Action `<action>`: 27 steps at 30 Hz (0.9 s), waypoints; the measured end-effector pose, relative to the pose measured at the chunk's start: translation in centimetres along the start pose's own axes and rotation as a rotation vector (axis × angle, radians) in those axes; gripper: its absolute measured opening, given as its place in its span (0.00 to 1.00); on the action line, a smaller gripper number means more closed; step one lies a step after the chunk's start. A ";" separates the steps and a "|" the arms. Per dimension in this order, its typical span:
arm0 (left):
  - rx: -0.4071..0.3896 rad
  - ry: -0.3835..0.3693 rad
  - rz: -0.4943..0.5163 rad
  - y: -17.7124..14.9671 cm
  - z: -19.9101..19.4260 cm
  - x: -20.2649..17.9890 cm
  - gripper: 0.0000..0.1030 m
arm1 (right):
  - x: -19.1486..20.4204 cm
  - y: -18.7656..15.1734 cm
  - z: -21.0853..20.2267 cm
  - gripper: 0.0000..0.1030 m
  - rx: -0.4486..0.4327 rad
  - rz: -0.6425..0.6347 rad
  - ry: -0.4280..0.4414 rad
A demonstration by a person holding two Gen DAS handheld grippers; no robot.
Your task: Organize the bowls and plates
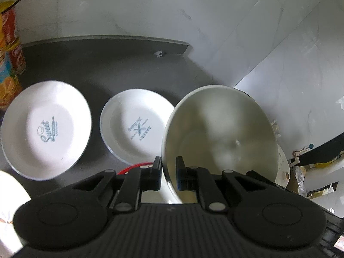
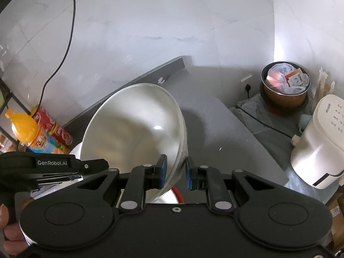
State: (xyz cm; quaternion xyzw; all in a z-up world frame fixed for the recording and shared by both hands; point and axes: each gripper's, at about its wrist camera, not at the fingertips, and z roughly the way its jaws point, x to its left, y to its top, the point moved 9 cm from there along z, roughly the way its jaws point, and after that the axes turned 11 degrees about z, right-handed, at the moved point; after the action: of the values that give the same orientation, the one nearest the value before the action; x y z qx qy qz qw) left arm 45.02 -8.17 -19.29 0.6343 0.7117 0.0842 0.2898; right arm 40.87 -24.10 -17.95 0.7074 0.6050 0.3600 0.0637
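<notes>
Both grippers — left (image 1: 168,167), right (image 2: 175,169) — clamped on one bowl's (image 1: 219,133) rim, beside two printed plates (image 1: 46,129) (image 1: 135,124) on dark counter (image 1: 107,64).

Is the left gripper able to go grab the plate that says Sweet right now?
Probably not yet. The left gripper is shut on the white bowl, so it's busy, though the Sweet plate lies uncovered on the counter.

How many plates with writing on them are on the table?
2. The "Sweet" plate lies left; the second plate lies beside it, next to the held bowl. More may be hidden.
</notes>
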 end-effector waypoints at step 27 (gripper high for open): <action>0.115 0.031 -0.050 -7.3 -0.1 4.2 0.12 | 1.5 -7.6 1.3 0.17 0.145 -0.060 -0.041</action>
State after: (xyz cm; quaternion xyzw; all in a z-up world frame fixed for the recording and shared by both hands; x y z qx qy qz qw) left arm 38.57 -5.46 -24.06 0.6307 0.7353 0.0457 0.2439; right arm 35.50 -20.34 -22.24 0.6990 0.6487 0.2987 0.0355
